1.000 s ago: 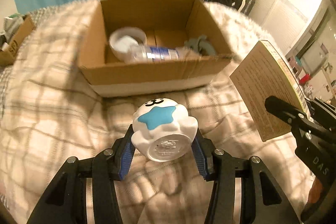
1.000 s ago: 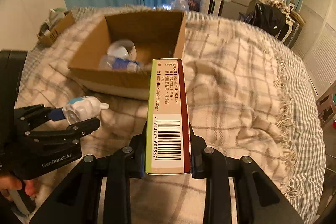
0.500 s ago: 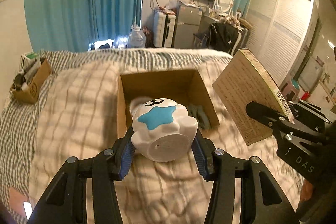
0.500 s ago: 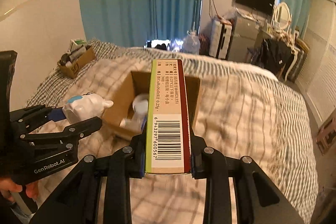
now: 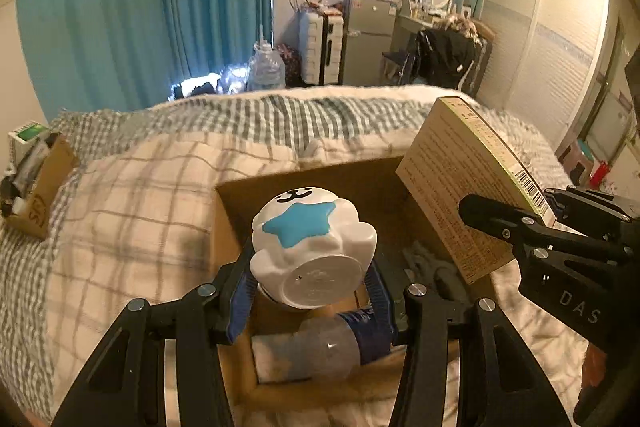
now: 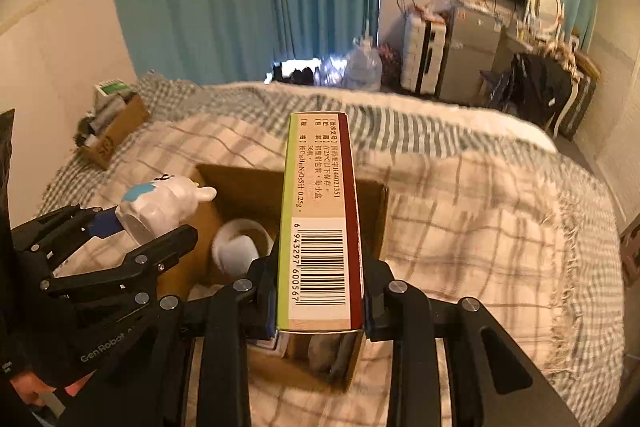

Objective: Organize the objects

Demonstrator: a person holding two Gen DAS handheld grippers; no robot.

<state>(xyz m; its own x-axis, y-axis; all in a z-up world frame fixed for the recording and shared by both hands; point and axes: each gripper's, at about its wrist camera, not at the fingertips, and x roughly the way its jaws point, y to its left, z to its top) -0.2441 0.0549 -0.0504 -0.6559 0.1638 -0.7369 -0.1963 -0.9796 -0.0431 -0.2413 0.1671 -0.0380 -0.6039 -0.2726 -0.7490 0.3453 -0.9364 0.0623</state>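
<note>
My left gripper (image 5: 312,293) is shut on a white toy figure with a blue star (image 5: 310,247), held above the open cardboard box (image 5: 228,227) on the bed. The toy also shows in the right wrist view (image 6: 160,209). My right gripper (image 6: 320,301) is shut on a flat medicine carton with a barcode (image 6: 320,223), held above the right part of the same box (image 6: 376,223). The carton shows in the left wrist view (image 5: 464,195). Inside the box lie a clear plastic bottle with a blue label (image 5: 328,347), a white roll (image 6: 240,247) and a grey cloth (image 5: 424,259).
The box sits on a checked blanket (image 5: 132,211) covering the bed. A small cardboard box of odds and ends (image 5: 36,183) stands at the bed's far left. Blue curtains (image 5: 160,7), suitcases, a small fridge and a wardrobe lie beyond the bed.
Both grippers have risen and moved forward over the cardboard box with their objects still held. The box now lies directly beneath them instead of ahead.
</note>
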